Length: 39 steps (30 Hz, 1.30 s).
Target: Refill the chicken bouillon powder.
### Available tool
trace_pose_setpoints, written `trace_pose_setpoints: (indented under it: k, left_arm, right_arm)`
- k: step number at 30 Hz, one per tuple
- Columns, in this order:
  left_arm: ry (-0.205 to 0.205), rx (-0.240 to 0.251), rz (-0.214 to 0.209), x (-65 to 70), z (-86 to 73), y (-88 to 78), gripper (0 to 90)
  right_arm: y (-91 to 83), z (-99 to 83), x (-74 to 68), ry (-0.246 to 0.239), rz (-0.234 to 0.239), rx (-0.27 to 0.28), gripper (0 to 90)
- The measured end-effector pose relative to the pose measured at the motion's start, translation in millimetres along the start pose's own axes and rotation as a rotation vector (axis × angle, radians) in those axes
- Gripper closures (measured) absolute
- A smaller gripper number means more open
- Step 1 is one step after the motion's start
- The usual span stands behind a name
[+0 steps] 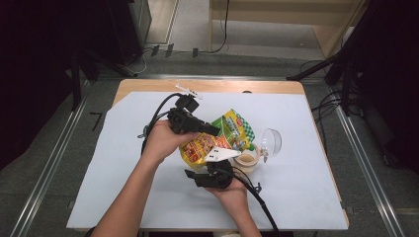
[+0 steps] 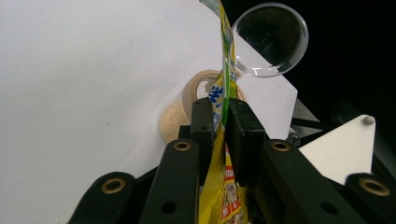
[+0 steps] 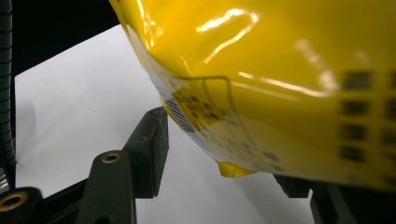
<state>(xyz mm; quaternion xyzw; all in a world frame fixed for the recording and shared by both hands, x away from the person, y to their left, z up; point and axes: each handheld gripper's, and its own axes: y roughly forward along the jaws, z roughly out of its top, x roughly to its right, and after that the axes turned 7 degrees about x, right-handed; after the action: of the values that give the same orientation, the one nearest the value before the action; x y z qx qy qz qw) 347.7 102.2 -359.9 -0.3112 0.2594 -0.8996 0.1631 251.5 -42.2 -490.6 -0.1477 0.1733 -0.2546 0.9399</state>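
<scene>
One yellow snack bag [image 1: 217, 140] is hanging over the middle of the tabletop [image 1: 123, 197]. The left gripper [image 2: 223, 122] jaws are pinching its edge. The right gripper [image 3: 224, 154] jaws are standing apart under the bag's corner. The left gripper view is showing one tape roll [image 2: 198, 88] and one clear lid [image 2: 273, 39] beyond.

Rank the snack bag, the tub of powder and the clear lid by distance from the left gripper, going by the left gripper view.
1. Snack bag: pinched between the left gripper jaws.
2. Tub of powder: just beyond the jaw tips, on the white sheet.
3. Clear lid: farthest, upper right.
</scene>
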Motion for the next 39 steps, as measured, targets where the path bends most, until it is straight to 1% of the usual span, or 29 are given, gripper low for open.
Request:
trace_pose_setpoints:
  k: [2, 3, 7, 9, 13, 14, 16, 18, 24, 25, 29, 36, 39]
  left_arm:
    - [0.003, -0.006, -0.01, -0.2, -0.6, -1.0, 84.0]
    - [0.007, -0.008, -0.011, -0.1, -0.7, -1.4, 84.4]
    - [0.021, -0.019, -0.017, 0.2, -1.7, -3.8, 85.2]
    - [0.024, -0.02, -0.011, -0.2, -2.8, -5.4, 85.2]
    - [0.021, -0.025, -0.007, -2.5, -5.0, -9.5, 85.1]
    - [0.018, -0.024, -0.009, -3.0, -5.9, -10.2, 85.1]
    - [0.017, -0.026, -0.012, -3.4, -7.2, -11.5, 85.0]
    - [0.025, -0.03, -0.016, -3.7, -8.3, -12.4, 84.5]
    - [0.025, -0.024, -0.023, -5.2, -11.6, -12.7, 81.9]
    - [0.018, -0.021, -0.025, -5.6, -11.9, -12.2, 81.1]
    - [0.016, -0.022, -0.03, -7.2, -12.9, -11.4, 79.1]
    - [0.025, -0.016, -0.046, -6.1, -13.0, -13.2, 78.4]
    - [0.027, -0.008, -0.062, -4.5, -12.6, -13.2, 77.8]
  right_arm:
    - [-1.5, -0.6, 0.4, -0.001, -0.007, 0.003, 44.8]
    - [-2.1, -0.6, 0.5, 0.003, -0.005, 0.006, 44.9]
    - [-3.3, -0.1, 0.2, -0.005, -0.012, 0.007, 44.8]
    - [-4.2, -0.5, 0.0, -0.007, -0.017, 0.005, 44.5]
    - [-8.5, -0.4, 1.0, -0.012, -0.026, 0.02, 44.2]
    - [-9.8, -0.2, 1.6, -0.015, -0.031, 0.03, 43.9]
    - [-12.5, 0.7, 3.5, -0.01, -0.04, 0.032, 43.9]
    - [-13.4, 0.8, 4.5, -0.007, -0.044, 0.036, 43.9]
    - [-13.2, 0.6, 5.5, -0.015, -0.057, 0.02, 43.9]
    - [-12.9, 0.4, 5.7, -0.019, -0.061, 0.017, 43.9]
    - [-12.0, -0.3, 5.2, -0.031, -0.086, -0.003, 43.9]
    - [-12.0, -0.6, 5.6, -0.036, -0.08, -0.004, 44.0]
    - [-12.4, -0.3, 5.6, -0.03, -0.078, -0.002, 44.1]
